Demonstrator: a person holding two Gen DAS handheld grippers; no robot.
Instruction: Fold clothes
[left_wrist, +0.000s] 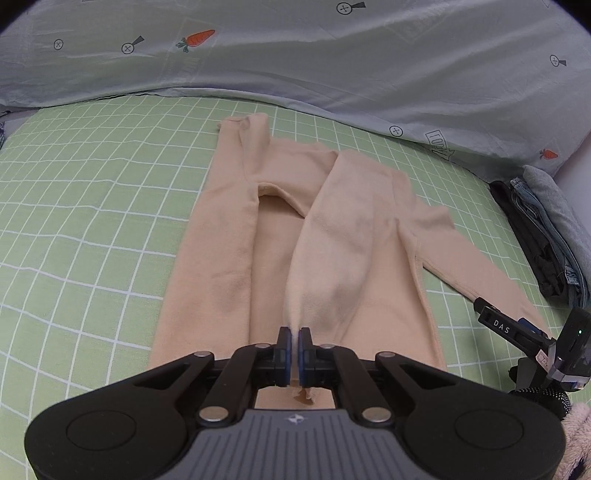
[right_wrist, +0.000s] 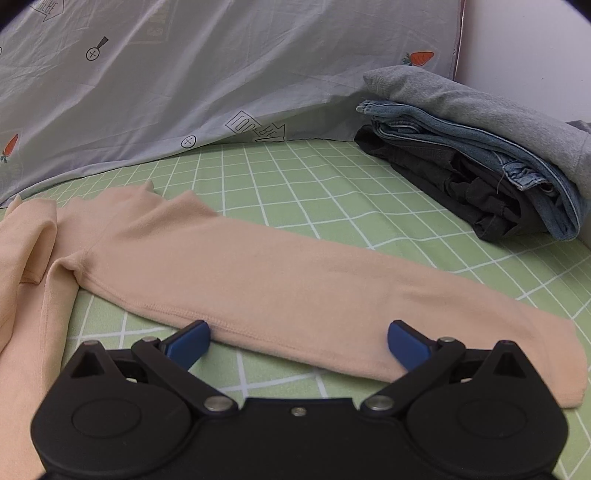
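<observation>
Mid-fold: left claw (left_wrist: 294, 341) pinches the peach top (left_wrist: 347, 236), right claw (right_wrist: 297, 341) gapes wide; the sleeve (right_wrist: 295, 288) likely needs tucking next.

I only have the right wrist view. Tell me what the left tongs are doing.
Observer: The left tongs are shut on a pinch of the peach top, lifting a ridge of cloth along its middle.
Operator: Report the far sleeve.
Observer: It is already folded in, lying along the body on the side away from the clothes stack.
Operator: Say where my right tongs sit from there.
Observer: The right tongs, open, show at that view's right edge, over the outstretched sleeve that still lies flat on the green sheet.
</observation>
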